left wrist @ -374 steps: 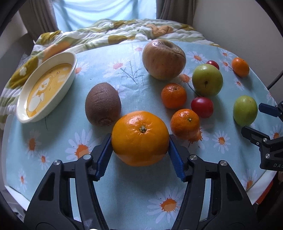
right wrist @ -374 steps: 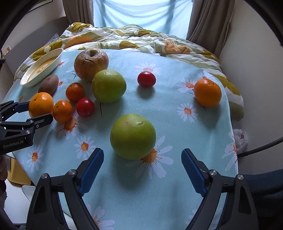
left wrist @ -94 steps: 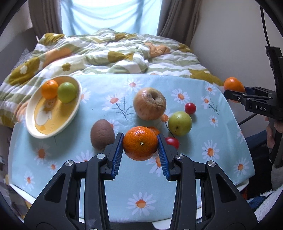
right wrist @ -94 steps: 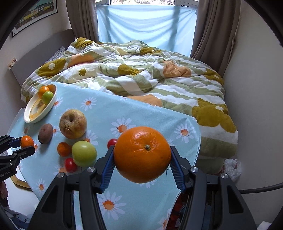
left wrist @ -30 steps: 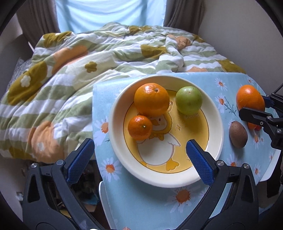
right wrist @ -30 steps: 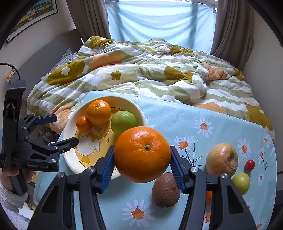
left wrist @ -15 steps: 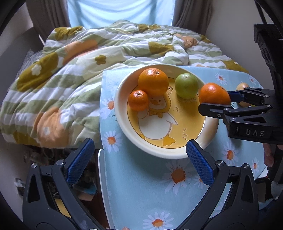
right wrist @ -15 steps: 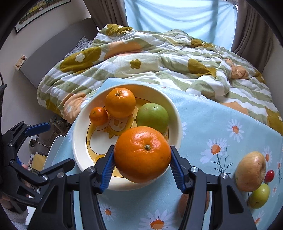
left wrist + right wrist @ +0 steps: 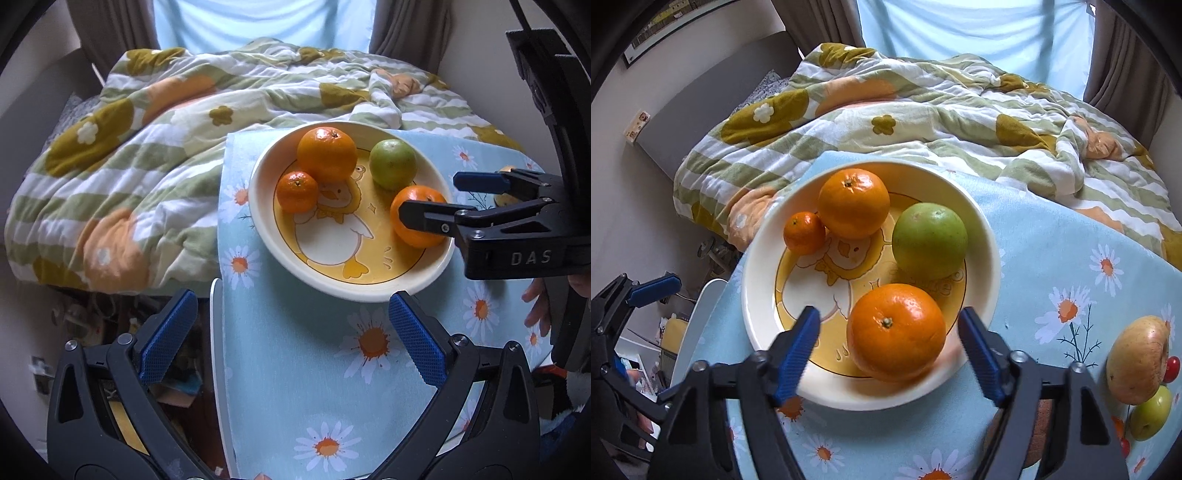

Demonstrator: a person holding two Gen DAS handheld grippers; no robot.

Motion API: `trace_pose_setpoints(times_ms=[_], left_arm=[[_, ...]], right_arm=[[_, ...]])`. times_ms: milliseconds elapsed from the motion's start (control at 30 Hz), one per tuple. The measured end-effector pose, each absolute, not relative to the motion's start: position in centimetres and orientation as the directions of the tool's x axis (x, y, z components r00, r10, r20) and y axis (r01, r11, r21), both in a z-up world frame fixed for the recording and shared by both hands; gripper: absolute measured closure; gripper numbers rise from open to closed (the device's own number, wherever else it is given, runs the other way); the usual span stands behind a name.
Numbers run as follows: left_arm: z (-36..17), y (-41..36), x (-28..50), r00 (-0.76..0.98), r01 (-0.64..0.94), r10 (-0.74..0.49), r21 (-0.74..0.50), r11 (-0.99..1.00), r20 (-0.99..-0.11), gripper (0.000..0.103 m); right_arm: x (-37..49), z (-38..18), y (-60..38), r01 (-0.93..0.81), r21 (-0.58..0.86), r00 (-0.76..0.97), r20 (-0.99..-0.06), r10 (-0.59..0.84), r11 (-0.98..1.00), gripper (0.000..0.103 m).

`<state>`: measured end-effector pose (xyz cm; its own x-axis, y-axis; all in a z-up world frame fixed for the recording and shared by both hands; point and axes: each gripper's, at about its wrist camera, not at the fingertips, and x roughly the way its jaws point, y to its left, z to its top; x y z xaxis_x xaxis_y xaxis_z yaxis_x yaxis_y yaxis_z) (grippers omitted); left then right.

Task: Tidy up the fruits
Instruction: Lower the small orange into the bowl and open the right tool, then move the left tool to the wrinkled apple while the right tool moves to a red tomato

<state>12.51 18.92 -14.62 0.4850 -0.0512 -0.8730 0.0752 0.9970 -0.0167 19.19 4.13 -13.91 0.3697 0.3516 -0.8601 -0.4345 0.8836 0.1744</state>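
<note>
A cream plate (image 9: 757,317) (image 9: 369,291) with a duck picture holds a large orange (image 9: 853,203), a small mandarin (image 9: 804,232) and a green apple (image 9: 929,240). A second large orange (image 9: 895,330) (image 9: 419,218) lies at the plate's near edge between the jaws of my right gripper (image 9: 888,332) (image 9: 428,197). Those jaws are opening and stand clear of the orange on both sides. My left gripper (image 9: 290,336) hangs open over the tablecloth just in front of the plate, with nothing between its fingers.
On the daisy tablecloth (image 9: 1071,266) to the right lie a brownish apple (image 9: 1137,358), a small green apple (image 9: 1148,413) and a red cherry tomato (image 9: 1171,369). A rumpled flowered quilt (image 9: 923,110) lies behind the table. The table's left edge (image 9: 216,350) drops to a cluttered floor.
My right gripper has let go of the large orange, which now rests on the plate, and its jaws have spread. The left gripper has barely moved.
</note>
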Motion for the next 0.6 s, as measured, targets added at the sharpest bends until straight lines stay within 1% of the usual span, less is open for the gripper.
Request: trace_pose_setpoints(times_ms=[433,600], left_arm=[[-11.8,18.2,10.5,0.518,0.069,-0.044,-0.010,0.998,-0.854,0.000],[-10.0,17.9,9.7,0.543,0.075,-0.027,0.016,0.997,-0.839,0.000]], right_arm=[[17.6,-10.1,1.9,-0.402,0.146,0.461,-0.821,0.337,0.904,0.007],[16.3,-8.2,0.5,-0.379,0.123,0.506,-0.802,0.317,0.917,0.007]])
